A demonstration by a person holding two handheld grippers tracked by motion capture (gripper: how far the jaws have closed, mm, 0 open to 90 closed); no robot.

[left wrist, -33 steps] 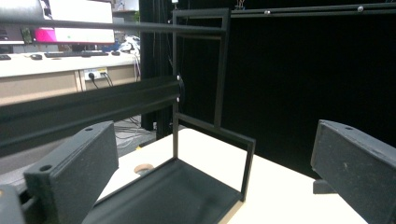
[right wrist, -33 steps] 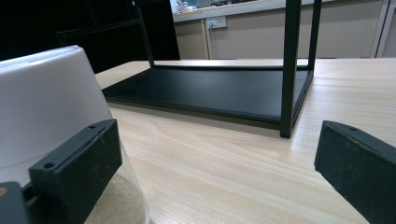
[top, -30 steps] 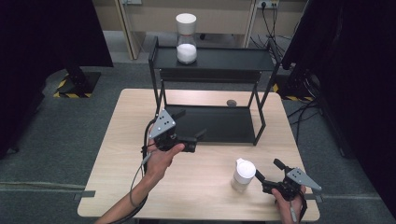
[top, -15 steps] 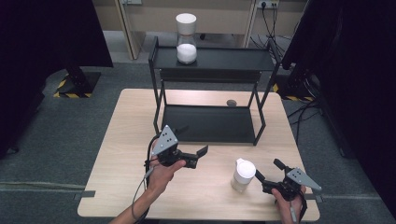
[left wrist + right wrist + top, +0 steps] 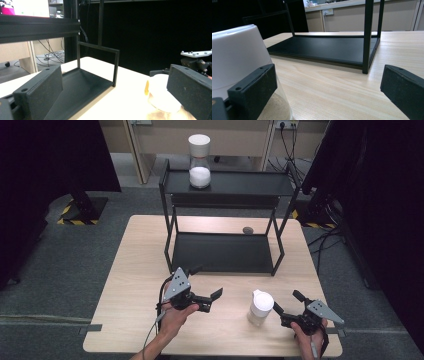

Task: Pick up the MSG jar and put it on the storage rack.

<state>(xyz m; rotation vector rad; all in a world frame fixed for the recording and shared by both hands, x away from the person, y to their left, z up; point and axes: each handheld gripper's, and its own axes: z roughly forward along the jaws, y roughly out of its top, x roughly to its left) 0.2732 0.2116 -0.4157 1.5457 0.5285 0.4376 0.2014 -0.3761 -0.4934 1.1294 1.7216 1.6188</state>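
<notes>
A: Status on the grippers at that frame?

B: We had the left gripper point(image 5: 212, 299) spread wide and empty, low over the table point(image 5: 135, 270), jaws aimed right toward the jar point(image 5: 260, 307). The right gripper point(image 5: 284, 308) was also spread, nothing between the jaws. It sat just right of the jar. From the right gripper view the jar point(image 5: 239, 62) stood beside one jaw; we couldn't tell if they touched.

A: And the jar itself?

B: Upright on the table's front right, between our two grippers, closer to the right one. White lid, what looked like sand or powder in the bottom. In the left gripper view it point(image 5: 160, 92) showed ahead, partly behind a jaw.

A: Progress?

B: We judged it early. Neither gripper had a grip on the jar. If the job was to shelve it, the grasp, the lift and the placing on the rack point(image 5: 225, 200) were all left. The bottom shelf point(image 5: 220, 252) was bare.

A: Counts?

B: We counted two grippers, one jar on the table, one rack with two shelves. One more white-lidded container point(image 5: 199, 162) stood on the top shelf, left of centre. One small dark object point(image 5: 247, 230) lay on the table by the rack's back right leg; too small to identify.
</notes>
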